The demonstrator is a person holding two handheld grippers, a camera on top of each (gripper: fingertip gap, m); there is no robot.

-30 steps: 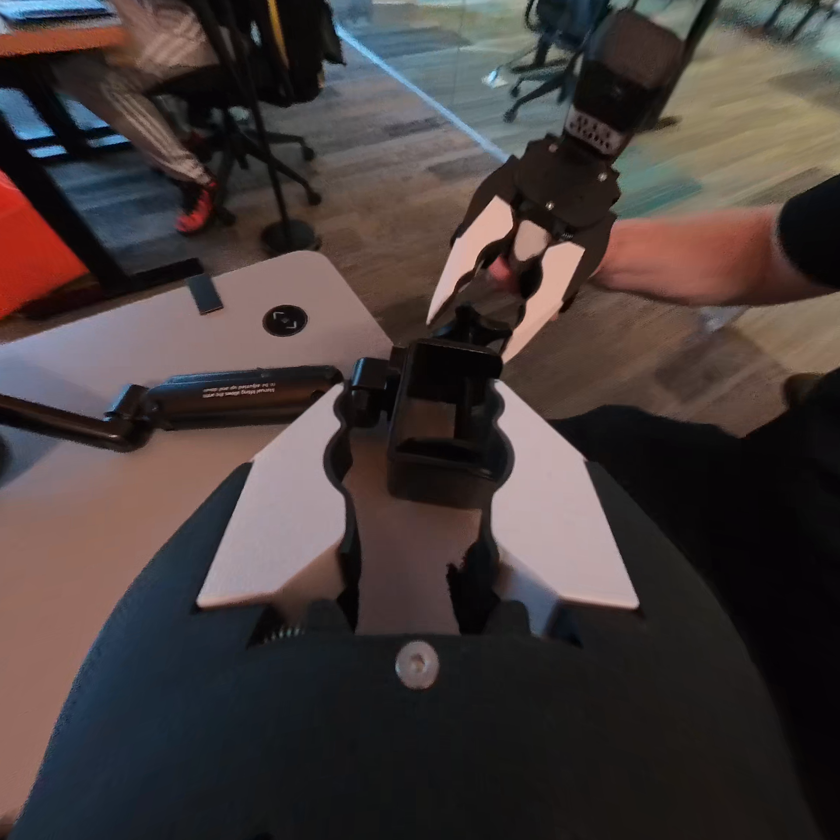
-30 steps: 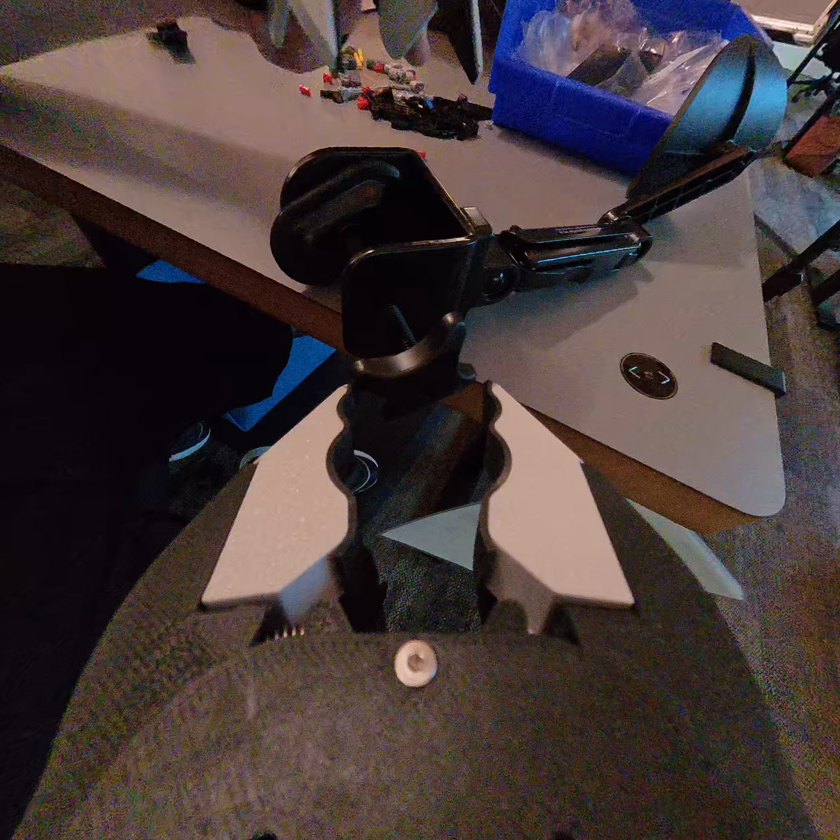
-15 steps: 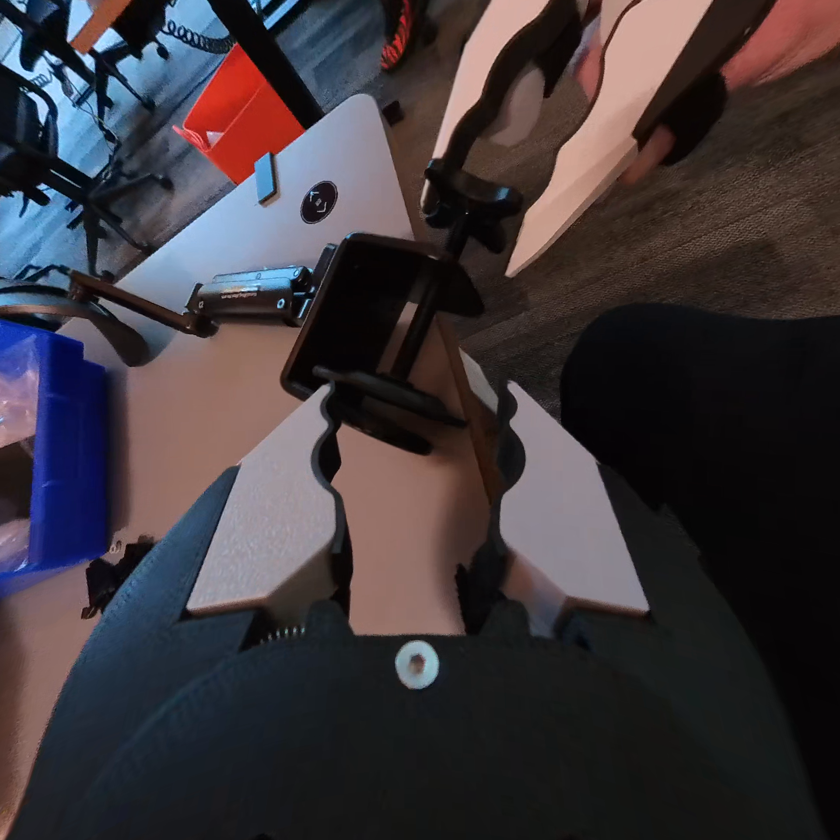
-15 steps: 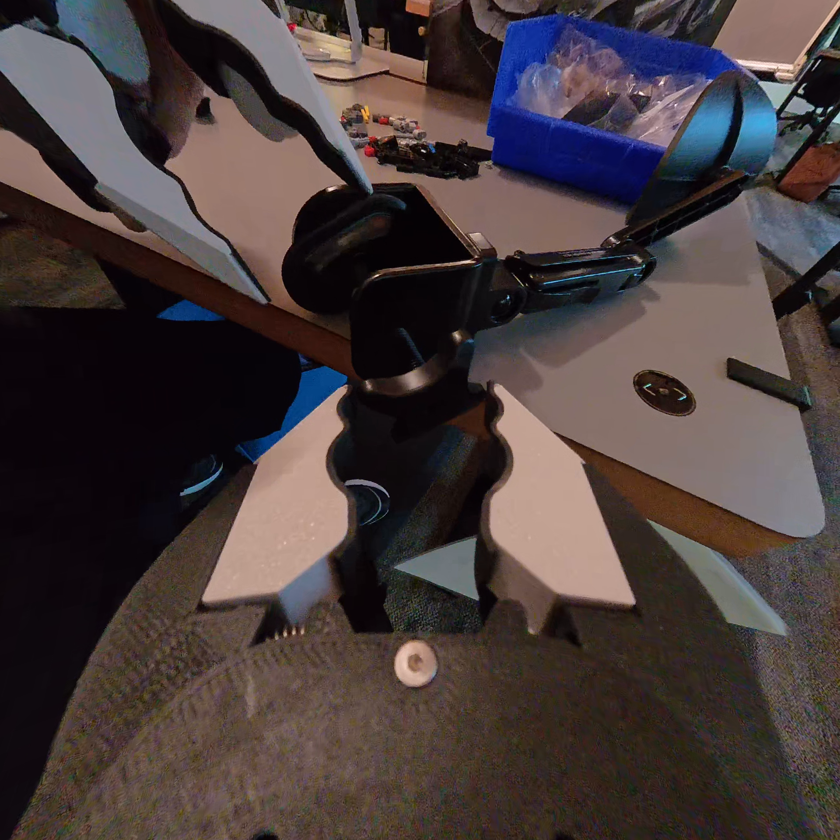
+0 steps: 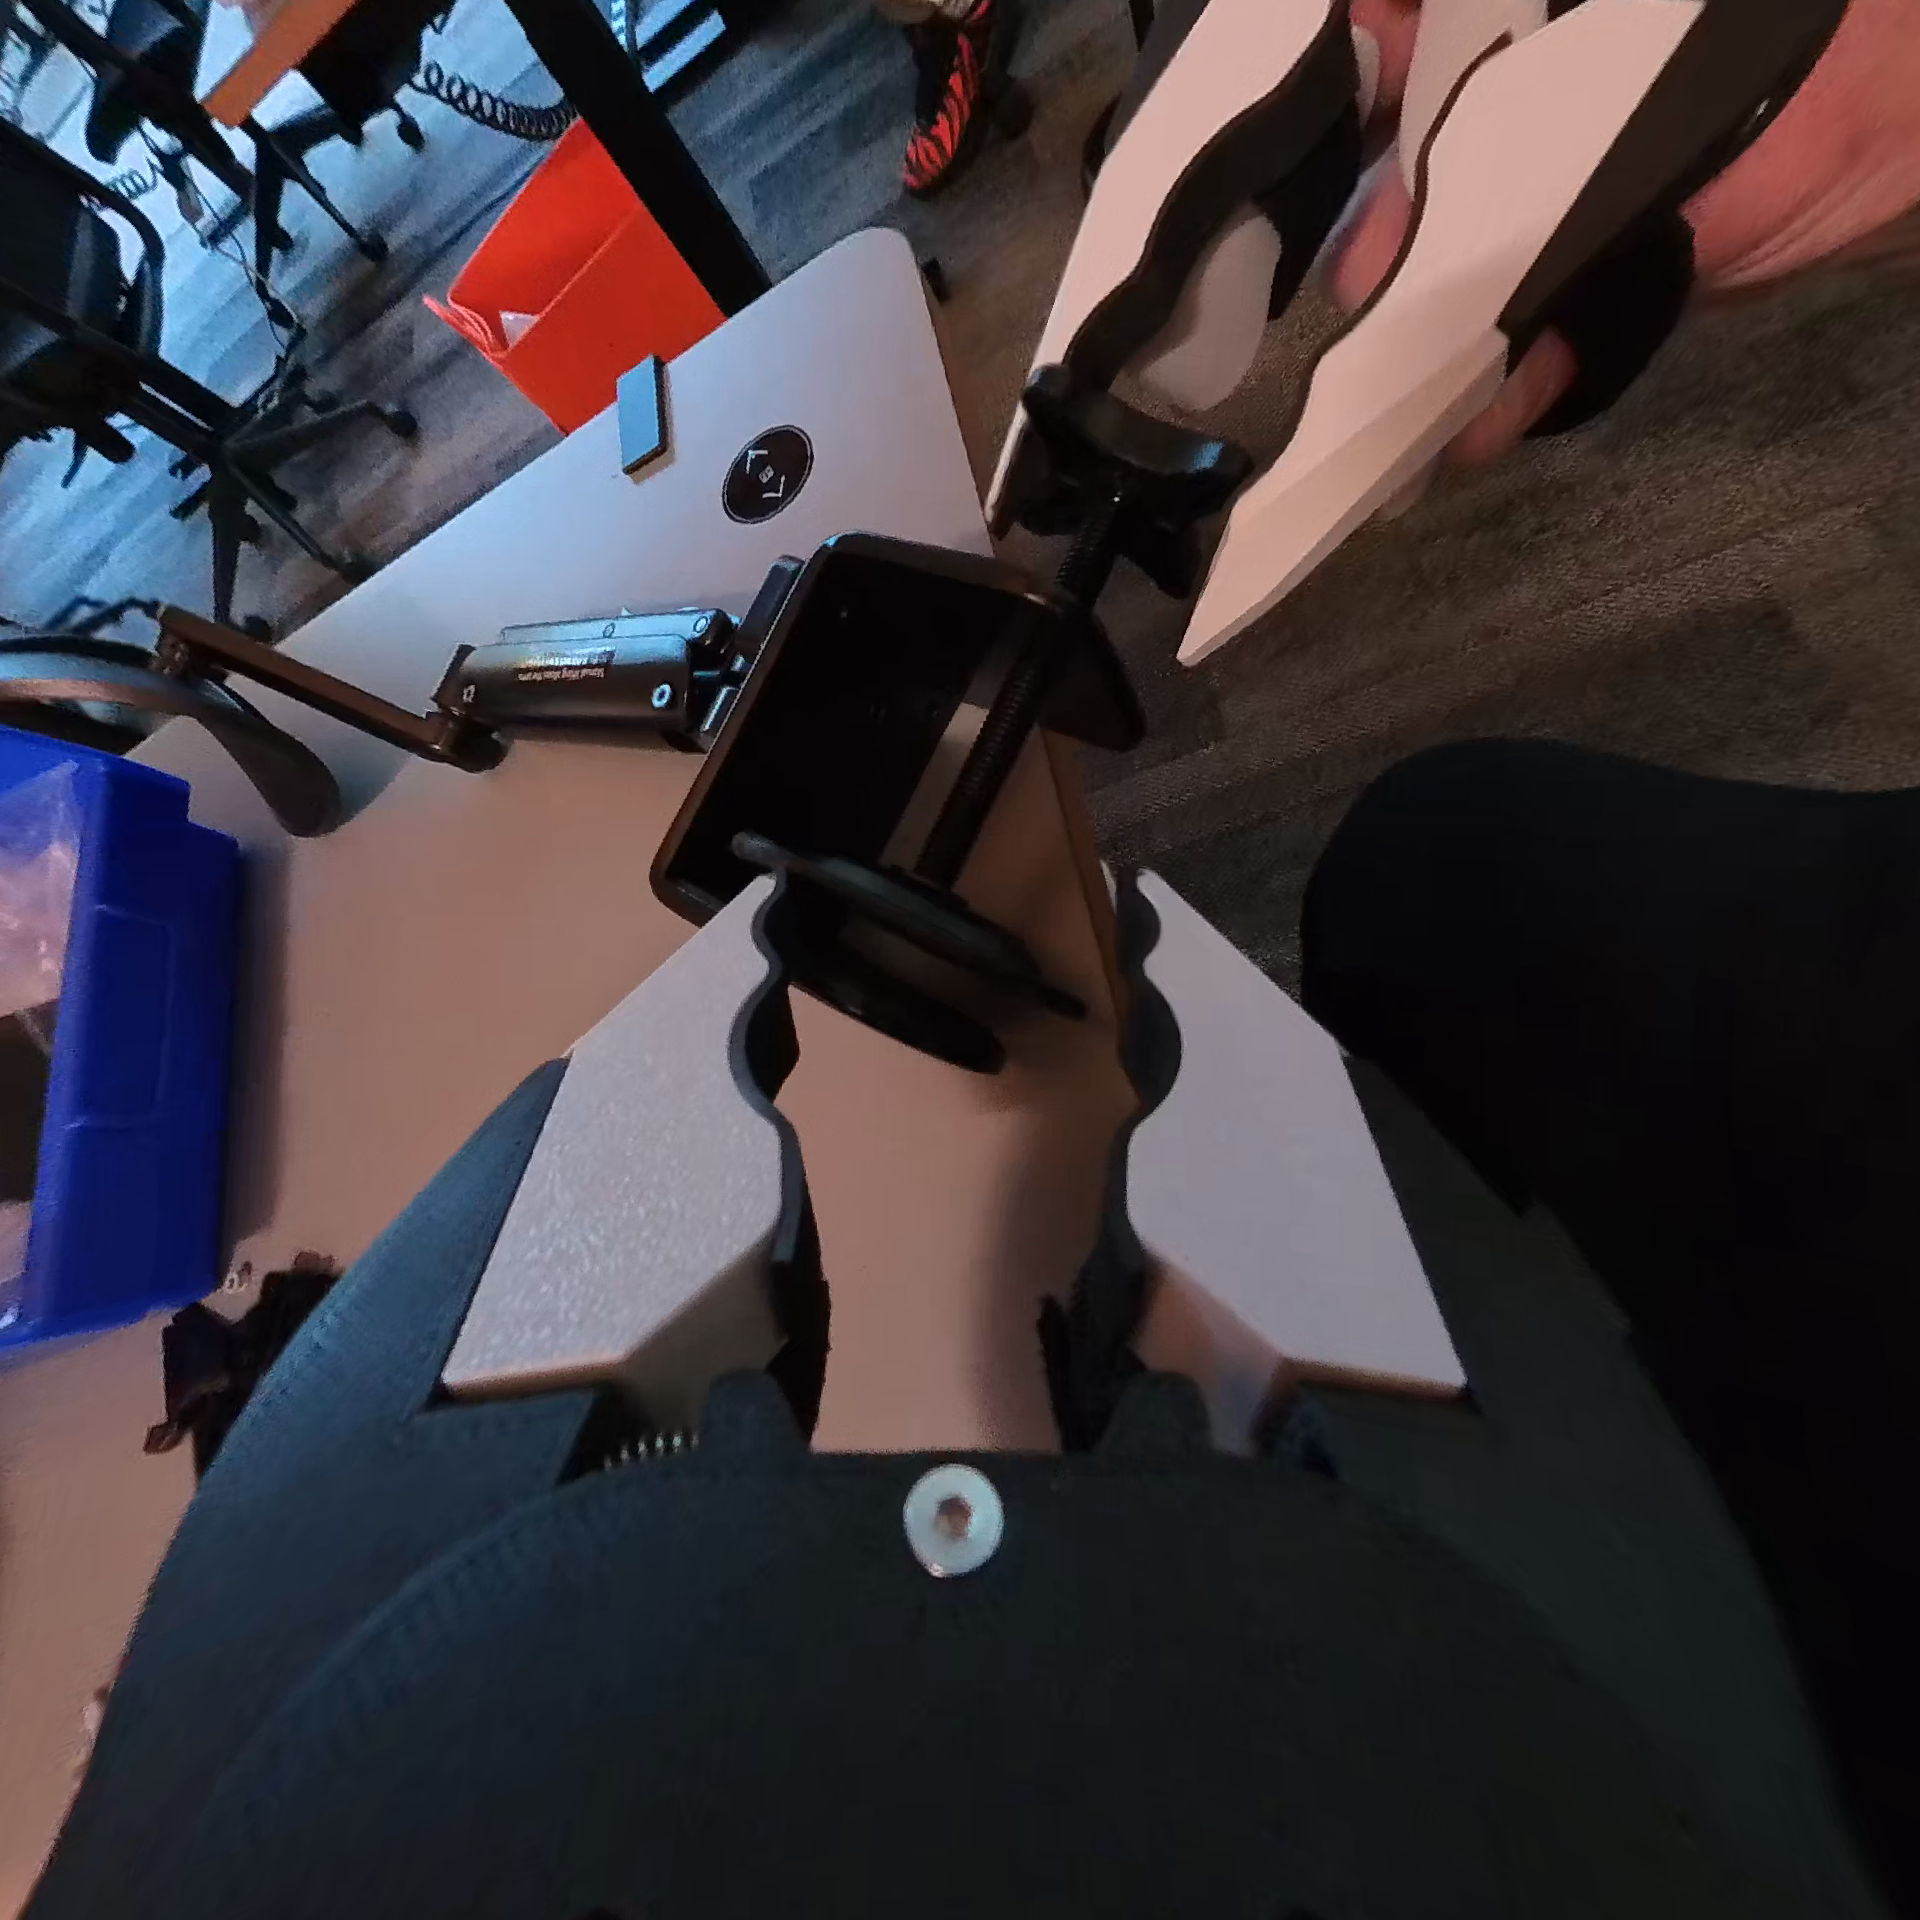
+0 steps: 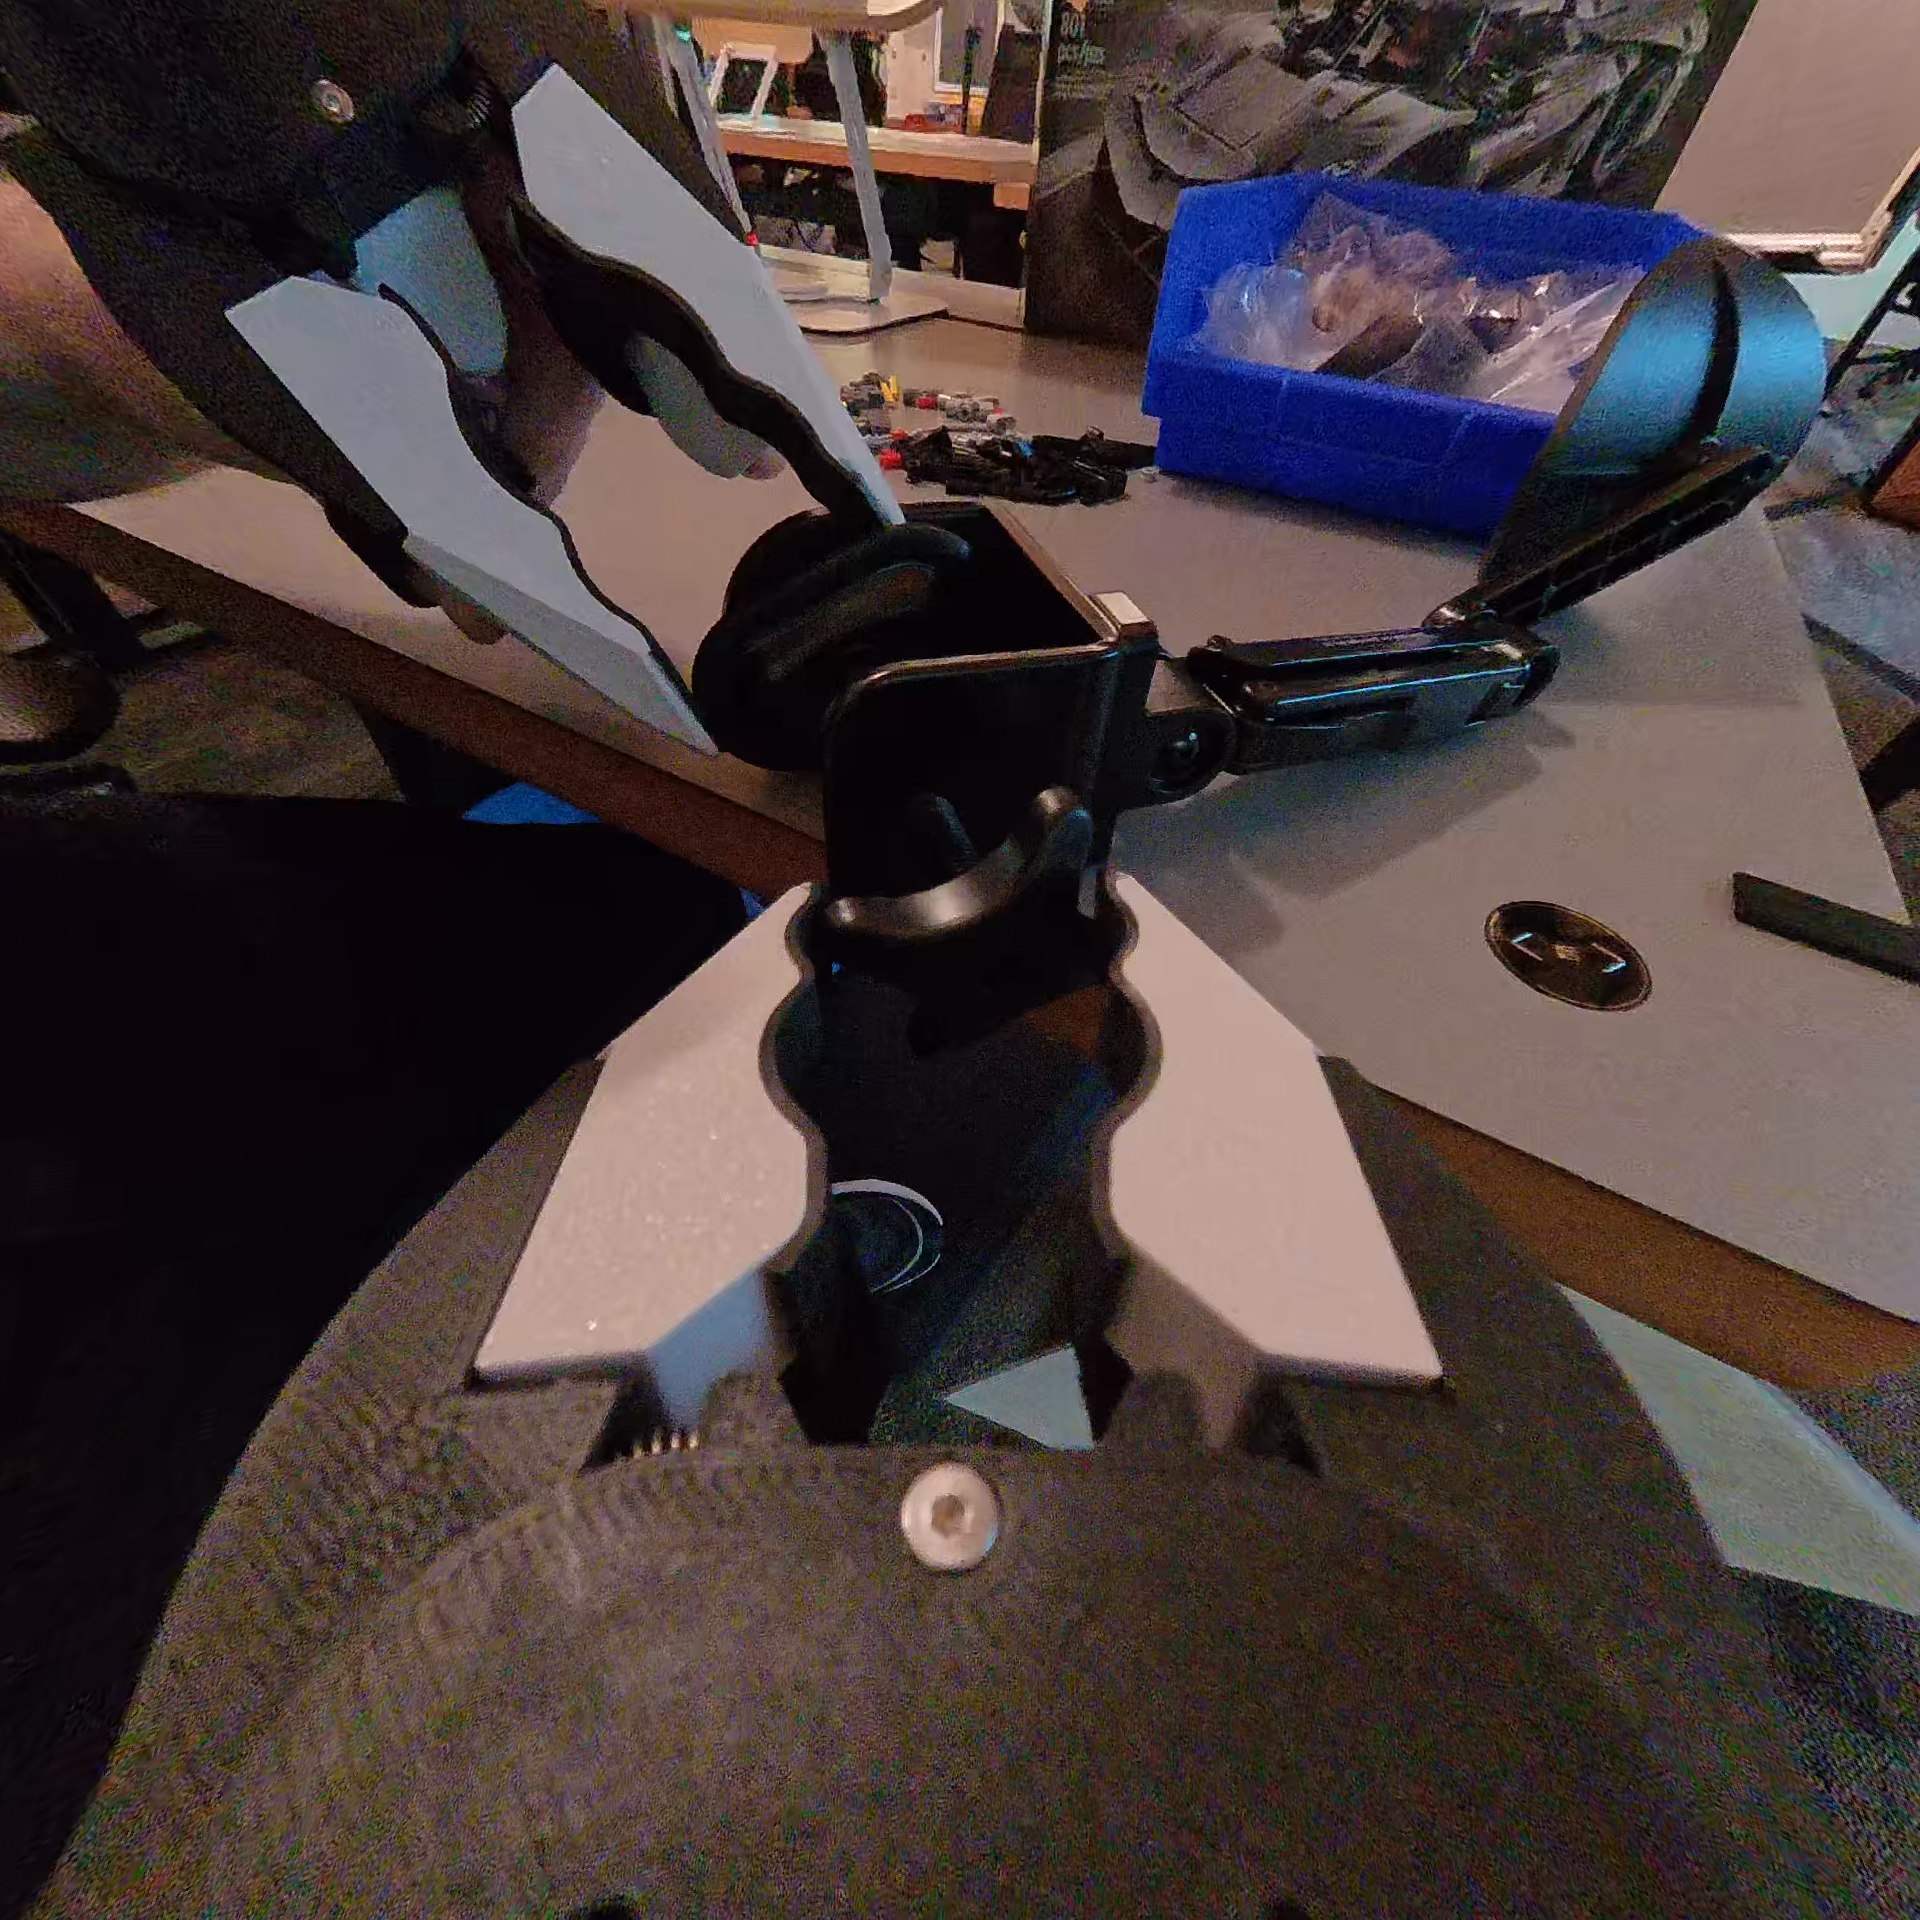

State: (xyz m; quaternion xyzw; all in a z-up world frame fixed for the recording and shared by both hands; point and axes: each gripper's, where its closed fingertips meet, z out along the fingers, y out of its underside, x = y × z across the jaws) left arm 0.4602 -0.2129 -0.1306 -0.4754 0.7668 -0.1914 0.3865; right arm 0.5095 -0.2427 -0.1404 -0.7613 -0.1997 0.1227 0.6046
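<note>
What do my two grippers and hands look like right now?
Both match: the left gripper and right gripper each have a dark, ribbed, rounded body, a silver screw at its centre, and two flat pale fingers with wavy black inner edges. A small spring shows at the finger base. The right hand wears a black fingerless glove.

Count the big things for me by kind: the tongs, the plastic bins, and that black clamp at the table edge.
Tongs: 2, the left tongs and the right tongs
Plastic bins: 2, the blue bin and the orange bin
Clamps: 1, the black clamp
Total: 5
</note>
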